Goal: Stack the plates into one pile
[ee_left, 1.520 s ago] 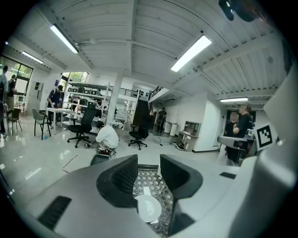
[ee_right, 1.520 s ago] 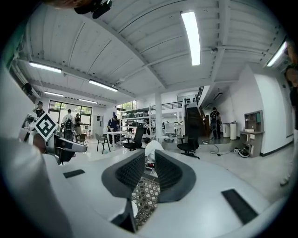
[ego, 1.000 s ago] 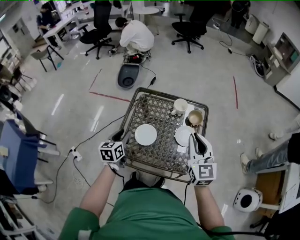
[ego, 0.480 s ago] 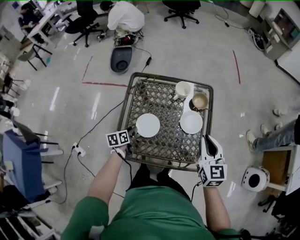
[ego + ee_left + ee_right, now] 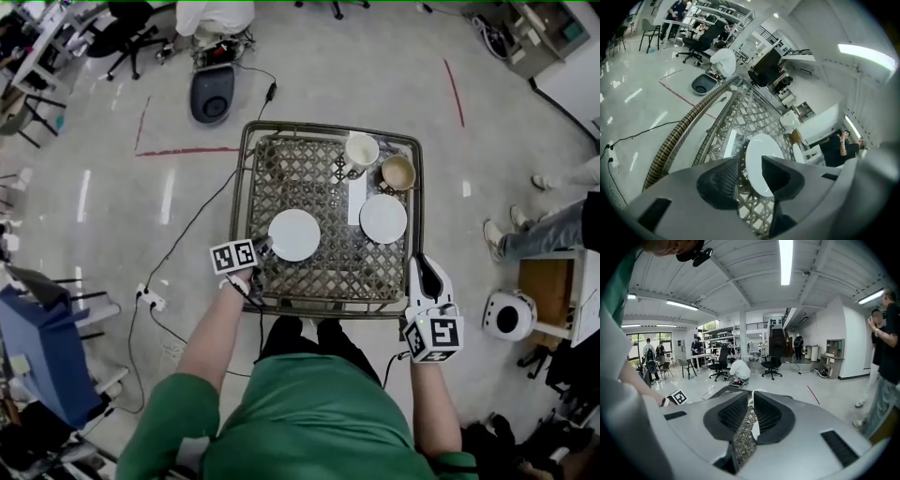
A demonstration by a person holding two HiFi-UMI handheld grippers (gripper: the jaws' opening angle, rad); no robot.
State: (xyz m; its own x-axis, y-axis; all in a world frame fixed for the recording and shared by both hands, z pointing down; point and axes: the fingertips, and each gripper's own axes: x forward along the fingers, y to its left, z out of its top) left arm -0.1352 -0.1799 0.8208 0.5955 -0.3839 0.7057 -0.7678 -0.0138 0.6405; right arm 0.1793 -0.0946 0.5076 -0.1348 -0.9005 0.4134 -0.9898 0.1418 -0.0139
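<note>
plates sit apart on our mesh counter point(image 5: 337, 272): the left plate point(image 5: 294, 234) just beside our left gripper point(image 5: 265, 248), jaws wide apart; the right plate point(image 5: 383, 218) ahead of our right gripper point(image 5: 419, 266), jaws nearly together, empty.

Head view: glossy pale floor point(image 5: 375, 84) with light streaks; red tape lines point(image 5: 178, 150) at 11 and 1 o'clock; black cable point(image 5: 202, 220) runs to a power strip point(image 5: 150, 300) at 9; dark office chairs point(image 5: 122, 37) at 11; blue panel point(image 5: 37, 347) at 8; wooden box point(image 5: 544, 300) at 3. Right gripper view: white walls point(image 5: 853, 333); beamed ceiling point(image 5: 740, 282) with strip lights point(image 5: 786, 261); staircase point(image 5: 777, 341) at 12; big windows point(image 5: 637, 345) at 9.
</note>
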